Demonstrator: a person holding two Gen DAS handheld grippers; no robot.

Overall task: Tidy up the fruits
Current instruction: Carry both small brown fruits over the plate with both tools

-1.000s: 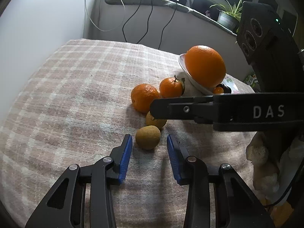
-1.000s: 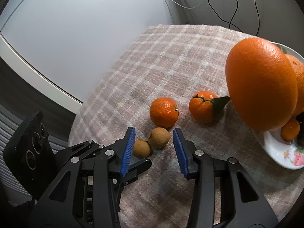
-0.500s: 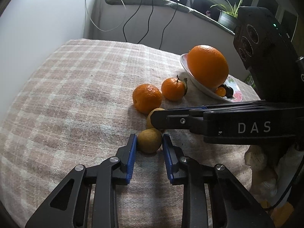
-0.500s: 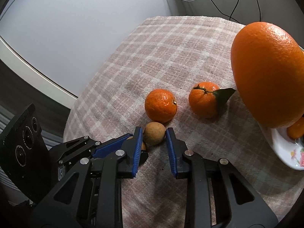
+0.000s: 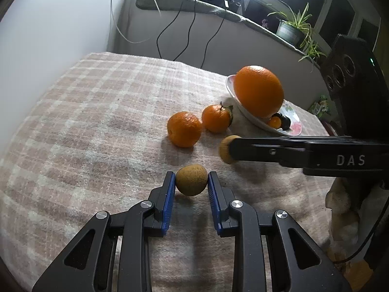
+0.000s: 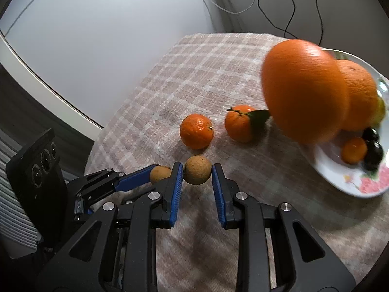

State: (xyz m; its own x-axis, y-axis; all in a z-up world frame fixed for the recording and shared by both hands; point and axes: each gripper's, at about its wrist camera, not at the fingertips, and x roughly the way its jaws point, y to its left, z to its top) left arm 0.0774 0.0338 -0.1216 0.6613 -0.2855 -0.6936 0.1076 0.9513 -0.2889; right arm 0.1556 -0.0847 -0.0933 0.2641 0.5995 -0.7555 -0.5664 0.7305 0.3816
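Brown fruits [image 5: 191,180] [image 6: 197,169] sit clamped, one in each hand-held gripper [image 5: 191,182] [image 6: 197,172].

Two small brown round fruits [image 5: 191,180] [image 6: 197,169] sat clamped between blue pads above the plaid cloth; two mandarins [image 5: 184,129] [image 5: 216,118], one with a leaf, lay beside a white floral plate [image 6: 350,182] holding large oranges [image 5: 259,91] and small dark fruits [image 6: 374,154].

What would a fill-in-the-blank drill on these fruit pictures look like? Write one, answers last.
1. Each gripper is shut on a small ____ fruit.
2. The two loose tangerines lie on the checked ____.
3. The big orange sits on a white ____.

Answers: brown; cloth; plate
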